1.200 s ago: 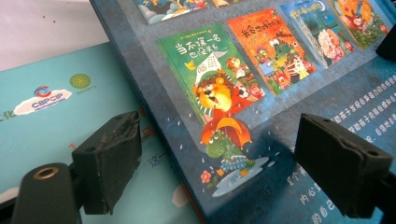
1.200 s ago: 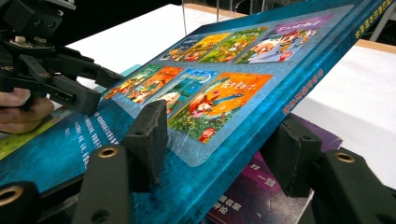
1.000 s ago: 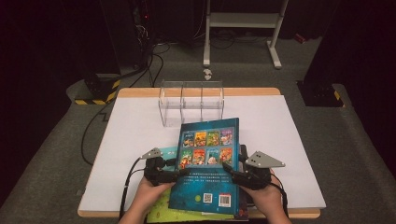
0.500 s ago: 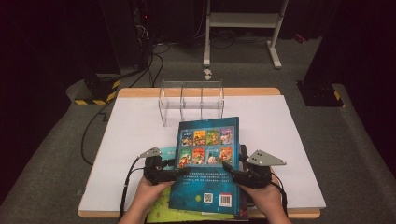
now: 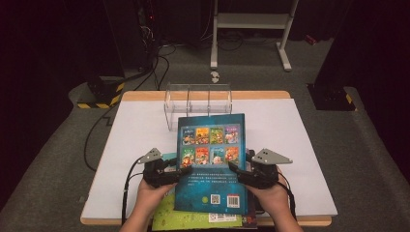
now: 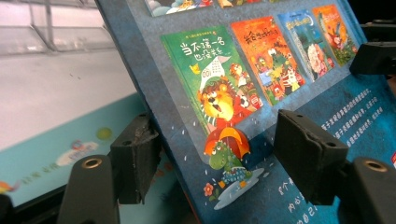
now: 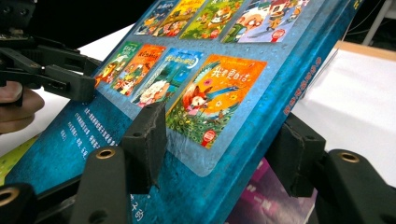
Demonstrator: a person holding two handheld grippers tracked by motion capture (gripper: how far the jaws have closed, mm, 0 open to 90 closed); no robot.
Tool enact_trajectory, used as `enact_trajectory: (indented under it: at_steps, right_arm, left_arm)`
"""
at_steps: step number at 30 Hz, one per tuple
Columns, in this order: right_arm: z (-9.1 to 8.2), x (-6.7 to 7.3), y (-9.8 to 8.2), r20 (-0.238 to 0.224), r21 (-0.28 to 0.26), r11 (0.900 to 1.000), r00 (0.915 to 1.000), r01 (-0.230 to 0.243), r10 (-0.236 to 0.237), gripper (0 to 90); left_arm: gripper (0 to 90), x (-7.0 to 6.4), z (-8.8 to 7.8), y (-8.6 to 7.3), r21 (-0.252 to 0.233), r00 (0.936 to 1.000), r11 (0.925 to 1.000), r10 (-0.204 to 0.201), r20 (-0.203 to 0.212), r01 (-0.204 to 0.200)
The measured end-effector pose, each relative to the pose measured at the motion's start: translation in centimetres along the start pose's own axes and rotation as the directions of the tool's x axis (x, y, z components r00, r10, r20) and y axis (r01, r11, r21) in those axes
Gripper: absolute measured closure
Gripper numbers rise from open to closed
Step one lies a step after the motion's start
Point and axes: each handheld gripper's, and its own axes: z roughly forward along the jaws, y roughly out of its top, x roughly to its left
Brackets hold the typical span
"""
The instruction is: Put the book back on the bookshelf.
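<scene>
Gripping opposite side edges of a blue book [image 5: 211,164], the two hand-held grippers held it tilted above the near edge of the white surface [image 5: 300,145], back cover up. The left hand-held gripper [image 5: 180,172] pinched the book's left edge: in the left gripper view one jaw lay on the cover and the other sat beneath the edge. The right hand-held gripper [image 5: 235,170] pinched the right edge in the same manner, one jaw on the cover and one under it. The cover [image 7: 187,88] carried two rows of small picture-book images, with a barcode [image 5: 234,199] near its lower end. Beneath the lifted book lay a stack of further books, including a green one [image 5: 167,217] and a purple one [image 7: 271,200]. A clear plastic rack [image 5: 198,99] with upright dividers stood at the far side of the surface, just beyond the book's top edge.
</scene>
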Motion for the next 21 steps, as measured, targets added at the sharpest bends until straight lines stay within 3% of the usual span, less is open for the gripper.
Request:
enact_trajectory:
  at_steps: [9,21]
  right_arm:
    - [0.4,0.1,2.5,0.048,-0.031,0.999,0.9987,0.022,-0.02,43.7]
    - [0.6,0.6,4.8,0.115,-0.081,0.995,0.992,0.062,-0.053,47.0]
  left_arm:
    - [39.5,0.1,-0.7,1.8,-0.068,0.9987,0.9971,0.033,-0.039,-0.036]
    - [45.3,0.9,-1.0,3.5,-0.165,0.9953,0.9833,0.065,-0.071,-0.076]
